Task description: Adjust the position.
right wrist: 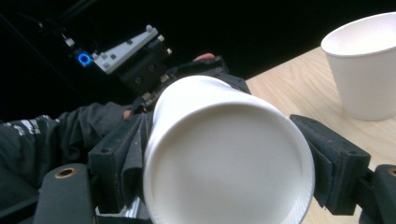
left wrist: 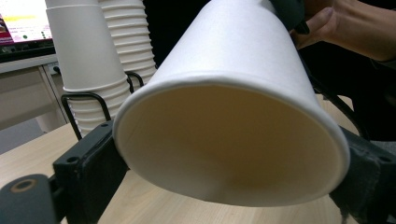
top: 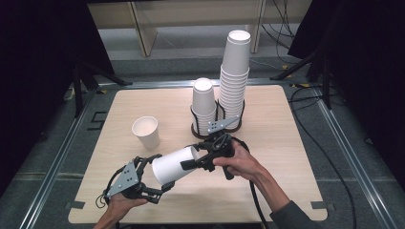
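Note:
A white paper cup (top: 174,164) lies level in the air over the front of the table, held at both ends. My left gripper (top: 161,172) is shut on its wide mouth end; in the left gripper view the open mouth of the cup (left wrist: 229,154) faces the camera, with a black pad pressed to the rim on each side. My right gripper (top: 193,156) is shut on the narrow base end. In the right gripper view the recessed bottom of the cup (right wrist: 224,158) sits between the two pads (right wrist: 331,158).
A single upright paper cup (top: 146,132) stands left of centre on the wooden table (top: 286,167). At the back, a black wire holder (top: 196,128) carries a short cup stack (top: 204,102) and a tall one (top: 235,76). Cables trail to the right.

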Available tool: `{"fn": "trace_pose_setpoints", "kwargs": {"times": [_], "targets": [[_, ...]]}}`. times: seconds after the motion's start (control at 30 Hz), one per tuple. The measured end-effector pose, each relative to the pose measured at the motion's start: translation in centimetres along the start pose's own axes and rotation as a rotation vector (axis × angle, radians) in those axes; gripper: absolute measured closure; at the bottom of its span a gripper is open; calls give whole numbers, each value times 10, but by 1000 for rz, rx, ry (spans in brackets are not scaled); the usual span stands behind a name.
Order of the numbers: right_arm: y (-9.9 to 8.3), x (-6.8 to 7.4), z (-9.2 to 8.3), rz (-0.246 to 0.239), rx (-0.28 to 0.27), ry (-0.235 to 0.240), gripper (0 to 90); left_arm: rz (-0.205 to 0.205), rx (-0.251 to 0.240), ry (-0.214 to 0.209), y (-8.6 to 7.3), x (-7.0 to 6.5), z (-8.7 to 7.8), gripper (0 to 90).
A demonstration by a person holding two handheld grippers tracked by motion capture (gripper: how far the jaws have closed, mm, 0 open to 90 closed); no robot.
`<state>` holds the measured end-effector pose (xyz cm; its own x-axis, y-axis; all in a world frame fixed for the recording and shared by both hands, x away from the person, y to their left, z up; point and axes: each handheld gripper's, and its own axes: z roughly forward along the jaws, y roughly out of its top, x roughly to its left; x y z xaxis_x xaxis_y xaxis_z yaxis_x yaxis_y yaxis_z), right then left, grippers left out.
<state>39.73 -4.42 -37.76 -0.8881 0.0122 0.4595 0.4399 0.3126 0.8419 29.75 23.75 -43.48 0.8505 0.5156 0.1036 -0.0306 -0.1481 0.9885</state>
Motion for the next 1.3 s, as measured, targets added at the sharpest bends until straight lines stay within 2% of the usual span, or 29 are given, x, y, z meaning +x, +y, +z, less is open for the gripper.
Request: {"fn": "trace_pose_setpoints", "kwargs": {"times": [0.03, 0.1, 0.13, 0.17, 0.23, 0.43, 0.63, 0.7, 0.73, 0.8, 0.93, 1.0, 1.03, 1.07, 1.1, 1.13, 1.17, 1.2, 1.27, 1.3], "targets": [[0, 1, 0, -17, 13, -3, 219, 0, 5, -4, 0, 0, 0, 92], [1, 3, -1, -56, 54, -38, 180, -2, 21, -20, 0, -1, 1, 94], [1, 5, -1, -59, 77, -44, 164, -10, 18, -32, 0, -1, 2, 94], [1, 5, 0, -97, 95, -67, 149, -18, 18, -43, -1, 0, 3, 94], [0, 7, 2, -107, 121, -71, 152, -24, 47, -54, -1, 1, 2, 95], [1, 11, 4, -166, 173, -115, 152, -53, 67, -84, -3, 5, 1, 98], [4, 15, -1, -242, 219, -201, 157, -65, 121, -79, -6, 8, 2, 99], [4, 17, -1, -255, 238, -214, 157, -73, 138, -74, -6, 8, 3, 99], [4, 20, -1, -235, 248, -229, 157, -71, 150, -76, -7, 8, 3, 99], [6, 21, -1, -297, 263, -257, 157, -76, 153, -75, -8, 9, 4, 100], [8, 29, 1, -358, 297, -285, 157, -83, 199, -70, -8, 11, 5, 101], [8, 33, 3, -391, 326, -304, 156, -91, 210, -72, -9, 11, 5, 101], [6, 36, 4, -368, 342, -317, 156, -89, 232, -78, -9, 11, 5, 101], [6, 38, 6, -375, 361, -335, 158, -86, 248, -75, -9, 11, 6, 101], [6, 37, 9, -439, 379, -340, 158, -88, 263, -75, -9, 11, 6, 101], [5, 38, 12, -444, 398, -338, 158, -98, 255, -80, -10, 10, 8, 101], [4, 38, 14, -453, 413, -340, 158, -87, 283, -81, -10, 11, 7, 101], [3, 39, 16, -469, 431, -348, 158, -99, 281, -82, -11, 10, 9, 101], [0, 40, 22, -501, 474, -362, 158, -94, 303, -93, -11, 9, 10, 101], [-2, 42, 25, -484, 495, -383, 158, -100, 297, -94, -11, 8, 11, 101]]}}
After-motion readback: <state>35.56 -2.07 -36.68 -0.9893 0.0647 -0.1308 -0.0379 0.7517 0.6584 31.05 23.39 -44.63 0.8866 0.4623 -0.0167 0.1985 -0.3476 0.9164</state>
